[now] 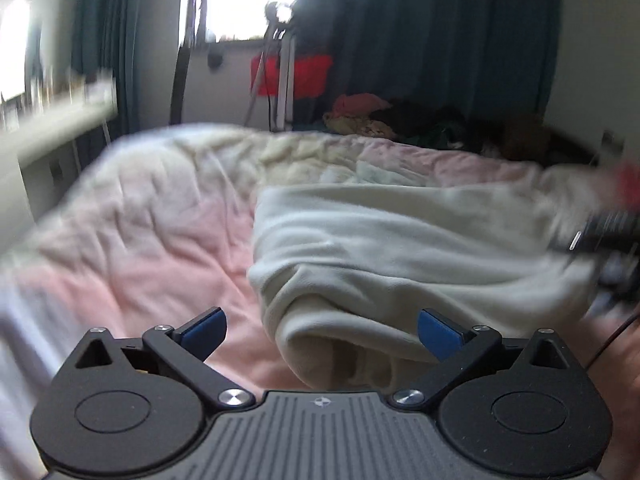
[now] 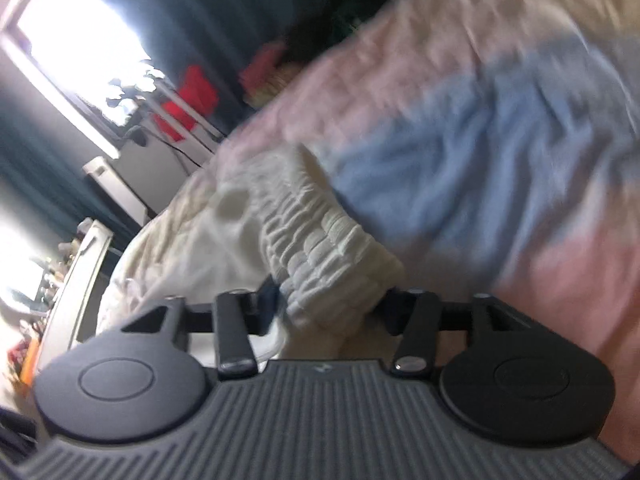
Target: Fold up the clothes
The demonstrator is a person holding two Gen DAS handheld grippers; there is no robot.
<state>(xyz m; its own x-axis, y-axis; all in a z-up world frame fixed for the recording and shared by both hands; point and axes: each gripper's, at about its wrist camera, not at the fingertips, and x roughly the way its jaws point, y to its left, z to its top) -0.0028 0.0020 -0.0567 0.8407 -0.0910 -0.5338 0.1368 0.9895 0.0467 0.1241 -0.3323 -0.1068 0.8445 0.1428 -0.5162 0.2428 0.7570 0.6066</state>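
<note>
The right gripper [image 2: 326,308] pinches the cream fleece garment's [image 1: 400,248] ribbed elastic waistband [image 2: 320,236]; the left gripper [image 1: 320,330] is spread over the pastel quilt [image 1: 152,216].

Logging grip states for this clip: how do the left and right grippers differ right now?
The left gripper is open, its blue pads spread wide with nothing between them; the right gripper is shut on the elastic band of the white garment. The left one points level across the bed; the right one's view is tilted. Both are the same black build.
</note>
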